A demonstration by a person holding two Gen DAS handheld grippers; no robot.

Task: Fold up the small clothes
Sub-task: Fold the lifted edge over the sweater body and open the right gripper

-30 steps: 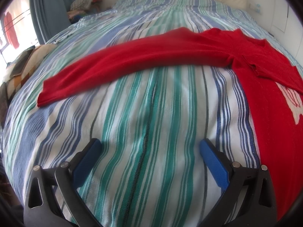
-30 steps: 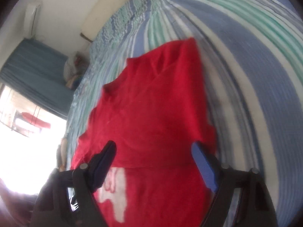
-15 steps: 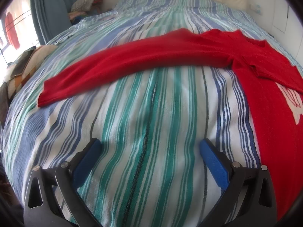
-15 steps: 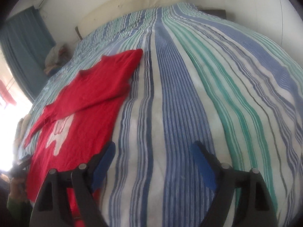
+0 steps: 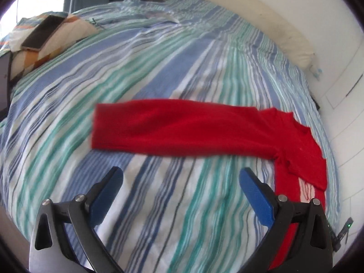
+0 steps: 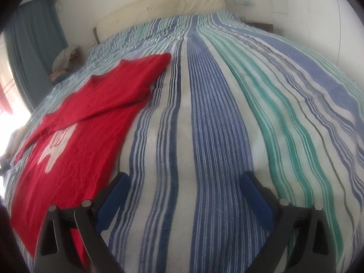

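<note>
A red long-sleeved sweater [image 6: 75, 136] with a white motif lies flat on the striped bed. In the left wrist view its left sleeve [image 5: 182, 128] stretches out sideways, cuff at the left, body [image 5: 298, 159] at the right. My left gripper [image 5: 182, 177] is open and empty, hovering just short of the sleeve. In the right wrist view the other sleeve is folded over the chest. My right gripper [image 6: 184, 182] is open and empty over bare bedspread, to the right of the sweater's edge.
The striped blue, green and white bedspread [image 6: 227, 113] covers the whole bed. A phone [image 5: 43, 33] lies on a patterned cushion at the far left. A cream headboard [image 6: 159, 6] and a clothes pile [image 6: 66, 56] stand at the back.
My left gripper has turned left and moved toward the outstretched sleeve. My right gripper has swung off the sweater to the right and now settles over bare bedspread.
</note>
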